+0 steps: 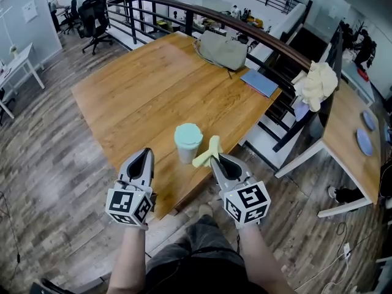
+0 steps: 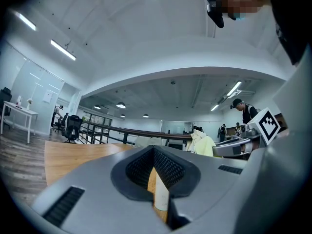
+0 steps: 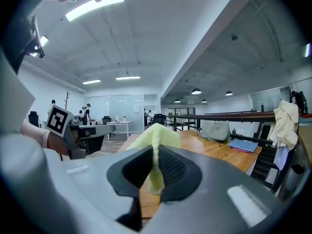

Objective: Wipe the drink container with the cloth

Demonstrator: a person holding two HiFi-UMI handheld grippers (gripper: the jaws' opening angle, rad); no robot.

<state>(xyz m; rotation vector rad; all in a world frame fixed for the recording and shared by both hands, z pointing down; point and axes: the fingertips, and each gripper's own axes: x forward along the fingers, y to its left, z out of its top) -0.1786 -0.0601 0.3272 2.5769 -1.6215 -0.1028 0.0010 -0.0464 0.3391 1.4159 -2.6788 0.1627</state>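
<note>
The drink container [image 1: 187, 142] stands upright on the wooden table [image 1: 141, 84], close to the table's near edge and not far from its near right corner. It is a short tumbler with a pale grey-beige body that narrows slightly toward the base. A round mint-green lid [image 1: 188, 134] caps it and sits a little wider than the body. No label or print can be made out on it. The cloth [image 1: 208, 153] is a soft, pale yellow piece, bunched into a narrow fold. It hangs over the table's near edge, just to the right of the container, and whether the two touch cannot be told from above. The right gripper [image 1: 215, 159] is clamped on the cloth. In the right gripper view the dark ribbed pads are pressed together, with a peak of the yellow fabric standing up above them and a short tail drooping below. The left gripper [image 1: 146, 154] is clenched on nothing: in its own view the pads meet along a closed seam with no object caught between them. It is held off the table's near edge, with its tip just over the wood, to the left of the container and clear of it. Toward the table's far end lies a slumped grey bag [image 1: 220, 51], and a blue folder [image 1: 260, 82] rests near the table's right edge.
</note>
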